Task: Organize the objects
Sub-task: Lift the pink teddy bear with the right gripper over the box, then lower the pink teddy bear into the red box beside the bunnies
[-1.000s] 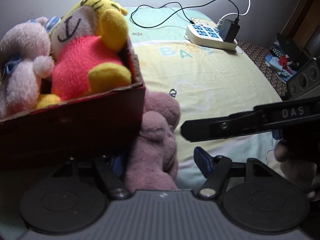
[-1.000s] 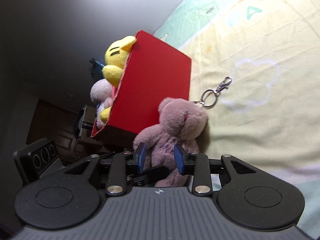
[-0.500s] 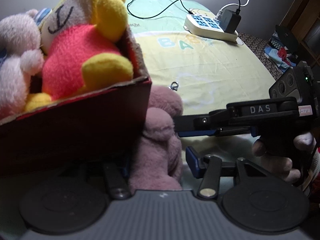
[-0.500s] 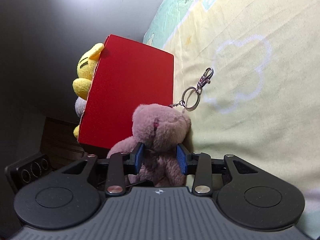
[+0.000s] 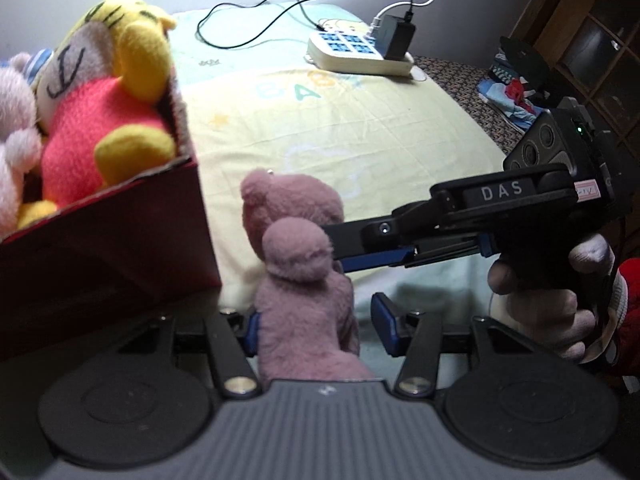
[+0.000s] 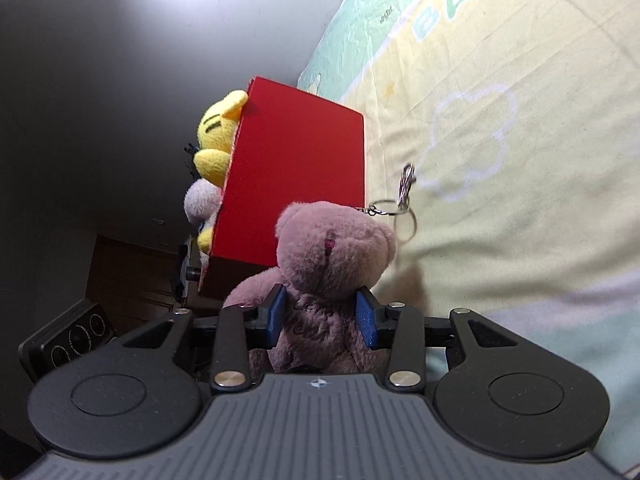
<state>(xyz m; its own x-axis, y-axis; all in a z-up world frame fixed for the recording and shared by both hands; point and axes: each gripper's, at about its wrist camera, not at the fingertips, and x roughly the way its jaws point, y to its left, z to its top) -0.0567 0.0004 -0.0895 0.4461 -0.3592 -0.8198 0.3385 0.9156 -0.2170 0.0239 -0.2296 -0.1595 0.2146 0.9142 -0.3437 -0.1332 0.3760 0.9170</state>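
R gripper (image 6: pixel 323 317): blue fingers (image 6: pixel 274 316) narrow, pressed on both sides of mauve teddy (image 6: pixel 332 256), just beside red box (image 6: pixel 296 176) on bed (image 6: pixel 520 200). L gripper (image 5: pixel 318 326): fingers wide, straddling teddy's lower body w/ gap on one side. Bed open beyond; keyring (image 6: pixel 400 208) near head.

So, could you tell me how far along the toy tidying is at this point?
Two toys, the yellow plush and a pale pink plush, already sit in the red box. The right gripper is clamped on the mauve bear beside the box. It is not yet in the box.
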